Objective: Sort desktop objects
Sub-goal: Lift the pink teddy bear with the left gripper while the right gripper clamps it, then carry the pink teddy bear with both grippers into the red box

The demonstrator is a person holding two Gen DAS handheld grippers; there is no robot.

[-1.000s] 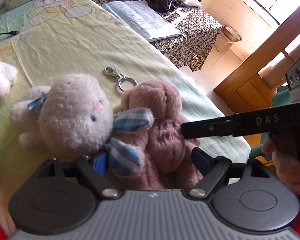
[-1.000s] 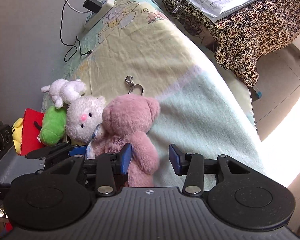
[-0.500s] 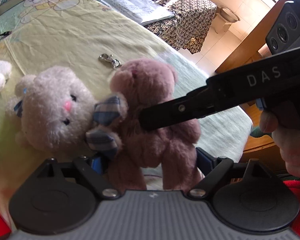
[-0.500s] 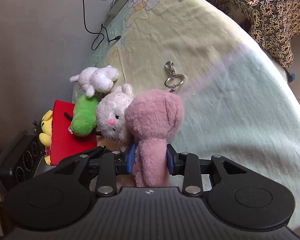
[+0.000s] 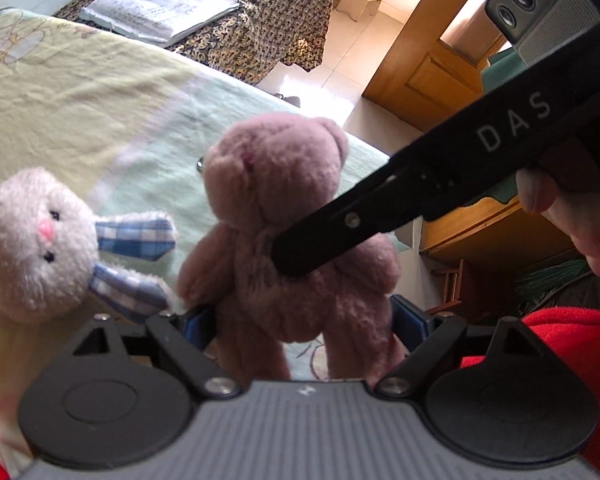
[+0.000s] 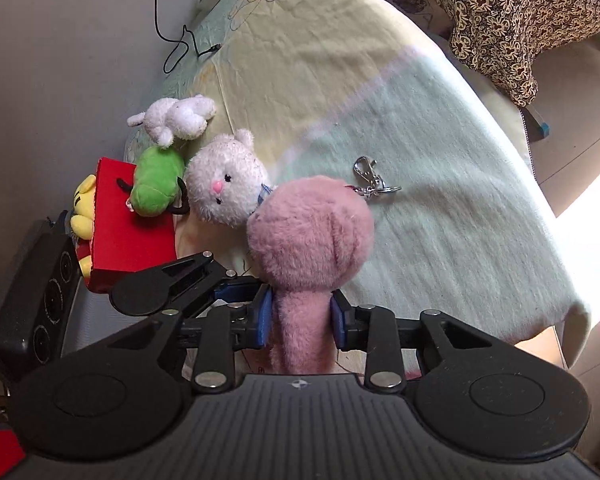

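Clamping pink bear (image 6: 308,232), right gripper (image 6: 302,314) over blanket (image 6: 440,208).

A: Pink plush bear (image 6: 309,232)?
B: Upright, lifted off the blanket, torso pinched, keychain clip trailing from its head.
A: Others?
B: White bunny (image 6: 226,184) with plaid ears lying beside it; green plush (image 6: 156,180) and small white plush (image 6: 176,118) behind.

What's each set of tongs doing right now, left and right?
Left tongs: open, pads either side of the pink plush bear, not gripping.
Right tongs: closed on the bear's body.
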